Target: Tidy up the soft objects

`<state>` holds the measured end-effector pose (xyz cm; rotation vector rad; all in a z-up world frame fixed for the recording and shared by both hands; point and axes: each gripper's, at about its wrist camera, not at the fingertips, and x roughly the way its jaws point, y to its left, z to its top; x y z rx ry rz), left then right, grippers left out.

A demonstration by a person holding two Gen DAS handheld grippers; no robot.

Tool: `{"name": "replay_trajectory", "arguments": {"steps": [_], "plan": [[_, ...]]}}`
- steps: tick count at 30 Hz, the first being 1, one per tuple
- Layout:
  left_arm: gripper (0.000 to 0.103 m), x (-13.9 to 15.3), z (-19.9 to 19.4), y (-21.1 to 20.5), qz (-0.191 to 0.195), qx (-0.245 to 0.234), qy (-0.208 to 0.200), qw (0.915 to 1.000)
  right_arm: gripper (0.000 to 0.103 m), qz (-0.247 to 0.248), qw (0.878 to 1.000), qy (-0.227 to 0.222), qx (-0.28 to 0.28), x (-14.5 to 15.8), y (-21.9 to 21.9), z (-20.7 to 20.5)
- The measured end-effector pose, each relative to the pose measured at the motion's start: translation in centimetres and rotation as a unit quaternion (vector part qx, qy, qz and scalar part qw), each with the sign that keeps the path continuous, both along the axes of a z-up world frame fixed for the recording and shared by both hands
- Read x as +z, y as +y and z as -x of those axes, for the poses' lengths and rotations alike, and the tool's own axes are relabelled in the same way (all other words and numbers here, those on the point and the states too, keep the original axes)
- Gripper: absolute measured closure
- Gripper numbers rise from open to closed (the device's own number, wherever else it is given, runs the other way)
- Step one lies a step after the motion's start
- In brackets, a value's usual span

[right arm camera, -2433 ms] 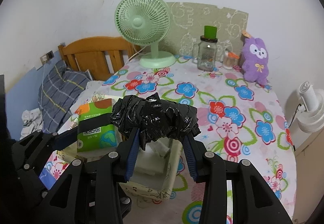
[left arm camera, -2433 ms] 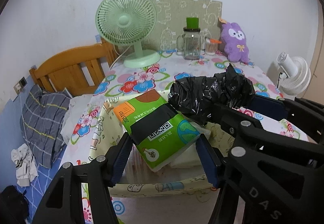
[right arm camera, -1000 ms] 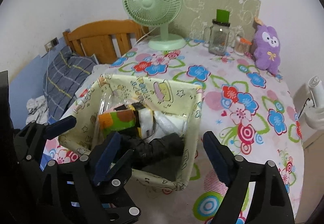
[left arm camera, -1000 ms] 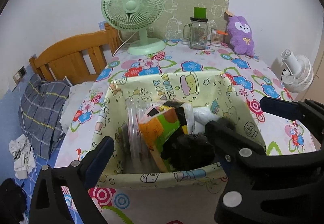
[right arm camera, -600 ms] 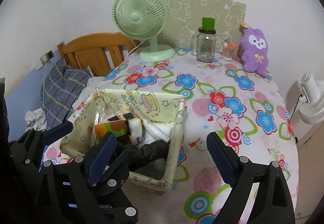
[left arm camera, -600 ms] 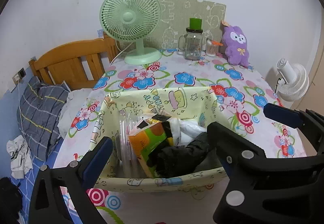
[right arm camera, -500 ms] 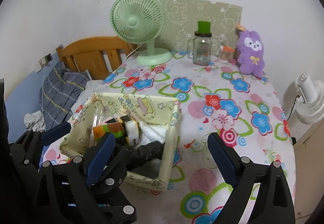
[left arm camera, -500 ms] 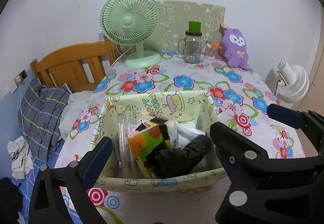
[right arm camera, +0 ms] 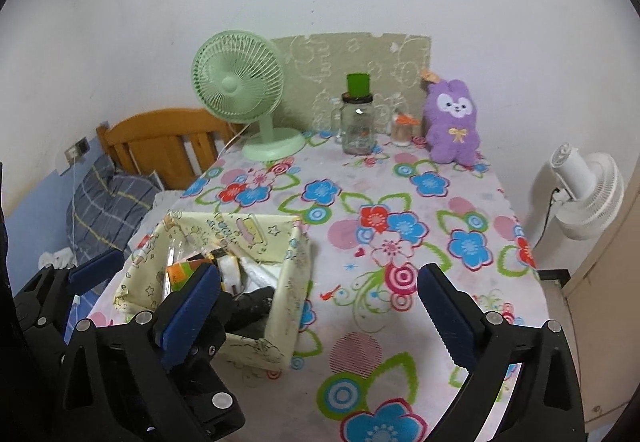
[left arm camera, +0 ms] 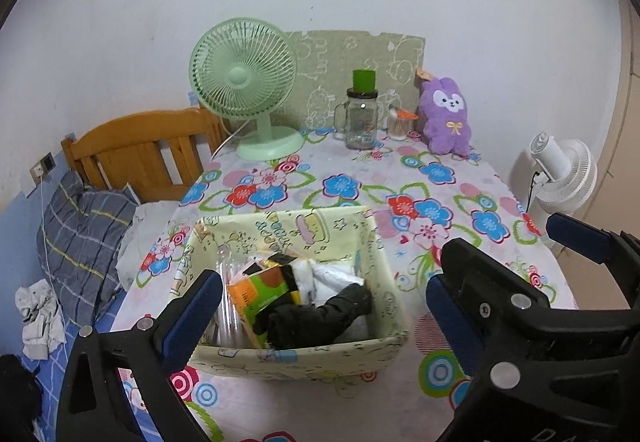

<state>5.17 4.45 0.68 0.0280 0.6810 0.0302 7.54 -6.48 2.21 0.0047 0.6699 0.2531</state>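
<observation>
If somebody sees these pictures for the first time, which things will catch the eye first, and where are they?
The flowered tablecloth fills the middle. A pale yellow fabric bin sits at its near left, stuffed with a black plastic bag and a green-orange tissue pack. Against the back wall stand a mint green fan and a purple plush bunny.

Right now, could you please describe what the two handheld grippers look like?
Both the left gripper and the right gripper are matte black angular frames with silver screw heads. Their jaws carry ribbed blue pads. White raised lettering marks one frame in the left wrist view.
</observation>
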Motion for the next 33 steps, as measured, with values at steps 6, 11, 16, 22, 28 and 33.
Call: {"name": "replay_trajectory", "arguments": {"steps": [6, 11, 16, 22, 28, 33], "plan": [[0.000, 1.3, 1.0, -1.7, -0.004, -0.009, -0.018, 0.9998, 0.003, -0.005, 1.000, -0.022, -0.021, 1.4, -1.9, 1.6], [0.000, 2.4, 2.1, -3.0, -0.004, -0.015, -0.034, 0.9993, 0.000, -0.011, 0.998, -0.037, -0.040, 2.5, -3.7, 3.0], [0.000, 3.2, 3.2, -4.5, -0.011, -0.024, -0.045, 0.9986, 0.000, -0.007, 0.997, -0.053, -0.063, 3.3, -5.4, 4.5], [0.000, 4.0, 4.4, -5.7, -0.012, -0.033, -0.058, 0.9977, 0.000, -0.008, 0.993, -0.073, -0.093, 4.0, -7.5, 6.4], [0.000, 4.7, 5.8, -6.4, -0.015, -0.039, -0.076, 0.9963, 0.000, -0.016, 0.989, -0.093, -0.112, 4.6, -9.2, 8.4], [0.000, 4.9, 7.1, -6.9, -0.022, -0.045, -0.089, 0.9948, 0.000, -0.020, 0.987, -0.101, -0.126, 4.5, -10.1, 9.8]]}}
